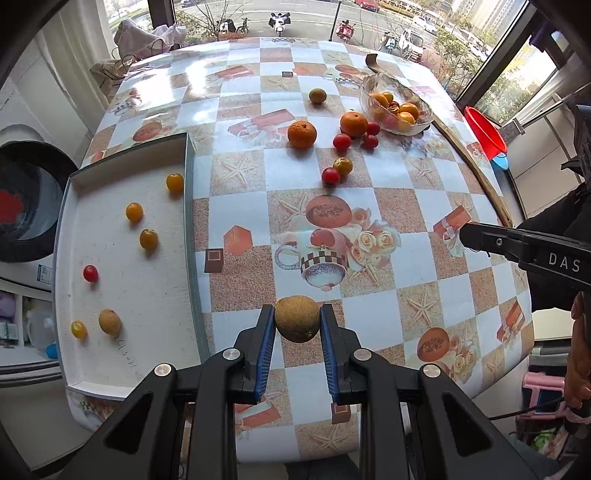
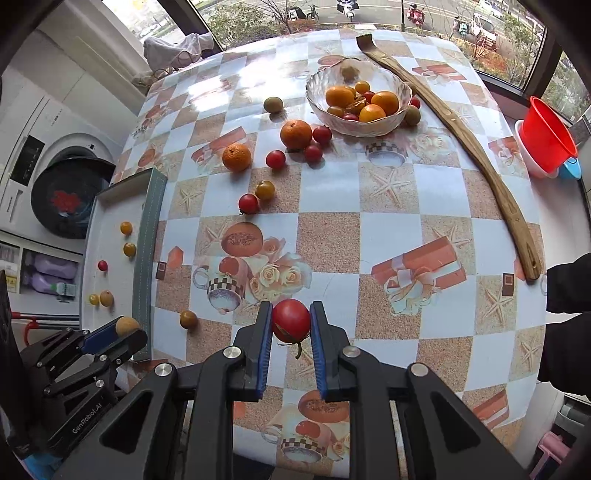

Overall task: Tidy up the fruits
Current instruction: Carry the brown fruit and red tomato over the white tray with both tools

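Checkered tablecloth (image 2: pixel 388 236); washing machine (image 2: pixel 48 177); street window (image 1: pixel 314 18)

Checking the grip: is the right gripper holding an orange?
No, the right gripper is shut on a small red tomato, its stem hanging below.

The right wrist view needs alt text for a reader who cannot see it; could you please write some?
The right tongs grip a red tomato above a checked tablecloth. Beyond lie loose tomatoes, two oranges and a glass bowl of fruit; a white tray sits left.
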The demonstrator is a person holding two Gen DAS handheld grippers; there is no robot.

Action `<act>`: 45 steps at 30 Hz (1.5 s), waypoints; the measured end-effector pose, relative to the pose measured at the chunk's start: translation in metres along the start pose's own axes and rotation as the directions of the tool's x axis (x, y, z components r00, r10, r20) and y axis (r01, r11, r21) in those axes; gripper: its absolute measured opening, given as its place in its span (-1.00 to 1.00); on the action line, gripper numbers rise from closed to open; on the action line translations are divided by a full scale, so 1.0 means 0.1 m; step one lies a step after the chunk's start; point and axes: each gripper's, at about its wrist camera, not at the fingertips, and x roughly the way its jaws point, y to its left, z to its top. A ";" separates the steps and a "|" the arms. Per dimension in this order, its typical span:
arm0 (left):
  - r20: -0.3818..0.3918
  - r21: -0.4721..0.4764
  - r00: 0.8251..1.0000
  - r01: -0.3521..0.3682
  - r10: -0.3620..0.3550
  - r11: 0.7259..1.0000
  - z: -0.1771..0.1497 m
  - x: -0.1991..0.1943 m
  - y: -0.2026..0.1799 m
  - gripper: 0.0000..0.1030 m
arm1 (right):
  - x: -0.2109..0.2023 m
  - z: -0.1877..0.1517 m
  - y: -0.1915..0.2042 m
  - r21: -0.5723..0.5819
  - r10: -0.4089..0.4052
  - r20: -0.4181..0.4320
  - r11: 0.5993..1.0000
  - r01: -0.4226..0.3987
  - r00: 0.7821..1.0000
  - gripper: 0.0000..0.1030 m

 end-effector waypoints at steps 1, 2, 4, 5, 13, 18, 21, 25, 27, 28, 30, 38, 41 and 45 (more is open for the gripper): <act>0.004 -0.003 1.000 -0.002 0.002 1.000 0.00 -0.02 0.03 -0.50 | -0.01 0.00 0.02 -0.001 -0.001 0.001 1.000 0.001 1.000 -0.58; 0.007 -0.007 1.000 -0.002 0.002 1.000 0.00 -0.04 0.06 -0.50 | -0.02 0.00 0.05 -0.002 -0.002 0.002 1.000 0.002 1.000 -0.58; 0.011 -0.015 1.000 -0.004 0.004 1.000 -0.01 -0.07 0.13 -0.50 | -0.03 0.00 0.09 -0.002 -0.004 0.001 1.000 0.004 1.000 -0.58; 0.014 -0.018 1.000 -0.005 0.006 1.000 -0.01 -0.09 0.16 -0.50 | -0.04 0.00 0.11 -0.004 -0.004 0.001 1.000 0.004 1.000 -0.58; 0.041 -0.057 0.999 -0.011 0.014 0.998 -0.04 -0.17 0.43 -0.50 | -0.05 0.03 0.32 -0.047 -0.020 -0.004 0.999 0.020 1.000 -0.58; 0.058 -0.088 0.998 -0.015 0.020 0.996 -0.06 -0.20 0.61 -0.50 | -0.04 0.06 0.49 -0.082 -0.027 -0.010 0.996 0.026 1.000 -0.58; 0.068 -0.112 0.997 -0.017 0.025 0.994 -0.08 -0.21 0.73 -0.50 | -0.03 0.09 0.60 -0.109 -0.030 -0.011 0.994 0.029 0.999 -0.58; 0.079 -0.146 0.996 -0.026 0.037 0.989 -0.11 -0.23 0.91 -0.50 | 0.00 0.13 0.77 -0.139 -0.024 -0.015 0.990 0.022 1.000 -0.58; 0.087 -0.165 0.995 -0.033 0.048 0.986 -0.13 -0.24 1.01 -0.50 | 0.02 0.15 0.85 -0.150 -0.014 -0.018 0.989 0.011 1.000 -0.58; 0.091 -0.175 0.994 -0.039 0.055 0.984 -0.14 -0.25 1.06 -0.50 | 0.04 0.16 0.90 -0.158 -0.010 -0.022 0.987 0.007 1.000 -0.58; 0.092 -0.194 0.993 -0.048 0.067 0.980 -0.16 -0.26 1.18 -0.50 | 0.09 0.18 1.02 -0.175 0.001 -0.029 0.985 -0.006 1.000 -0.58; 0.094 -0.258 0.988 -0.095 0.123 0.961 -0.10 -0.14 1.69 -0.50 | 0.40 0.31 1.55 -0.262 0.040 -0.080 0.963 -0.060 0.996 -0.58; 0.095 -0.275 0.985 -0.113 0.144 0.955 0.01 -0.05 1.86 -0.50 | 0.55 0.41 1.76 -0.288 0.050 -0.098 0.955 -0.077 0.994 -0.58; 0.094 -0.290 0.981 -0.137 0.170 0.947 0.21 0.11 2.04 -0.50 | 0.80 0.59 2.02 -0.316 0.063 -0.115 0.944 -0.097 0.991 -0.58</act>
